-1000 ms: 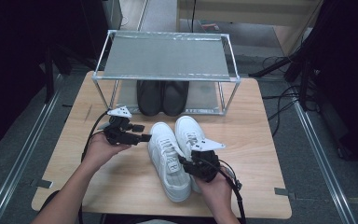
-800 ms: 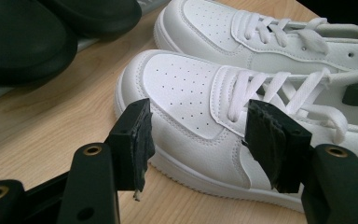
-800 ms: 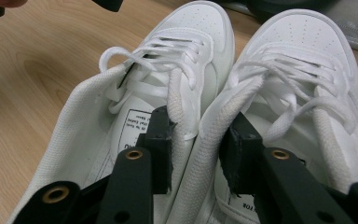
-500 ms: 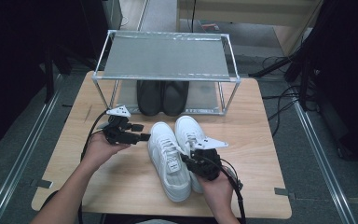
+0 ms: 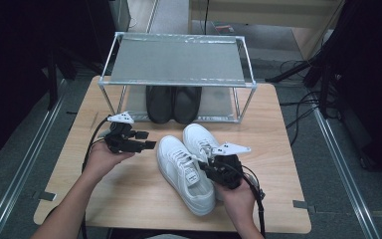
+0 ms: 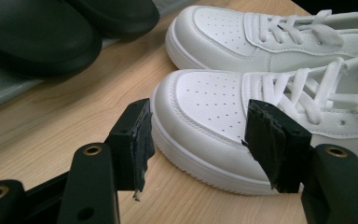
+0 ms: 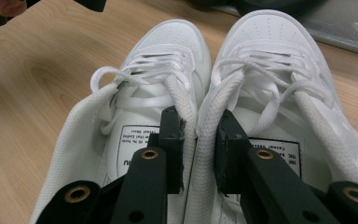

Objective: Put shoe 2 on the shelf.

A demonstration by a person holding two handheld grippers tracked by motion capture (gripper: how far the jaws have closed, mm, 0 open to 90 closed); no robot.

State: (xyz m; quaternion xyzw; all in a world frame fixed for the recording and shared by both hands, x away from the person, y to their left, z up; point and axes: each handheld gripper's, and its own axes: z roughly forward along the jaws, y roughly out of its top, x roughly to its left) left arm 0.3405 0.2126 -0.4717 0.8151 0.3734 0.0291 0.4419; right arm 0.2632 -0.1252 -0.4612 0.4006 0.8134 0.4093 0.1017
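Observation:
Two white sneakers lie side by side on the table, the left one [image 5: 179, 167] and the right one [image 5: 197, 135], toes toward the rack. My right gripper [image 7: 199, 149] has one jaw inside each shoe. Its jaws have just been closing, and the pads now pinch the two inner collars [image 7: 200, 116] together. In the high view this gripper [image 5: 210, 172] sits over the shoes' heels. My left gripper [image 5: 146, 140] is open and holds nothing, just left of the left sneaker. In the left gripper view its jaws [image 6: 198, 140] frame that sneaker's toe [image 6: 205, 100] without touching it.
A metal-framed rack [image 5: 179, 62] with a grey top shelf stands at the table's far side. A pair of black shoes [image 5: 174, 102] sits on its lower level, also seen as dark toes [image 6: 37, 37] in the left gripper view. Bare wood [image 5: 129, 194] lies near the front edge.
Both hands and the sneakers stay where they were. The right gripper's jaws look drawn closer together over the sneakers' heels.

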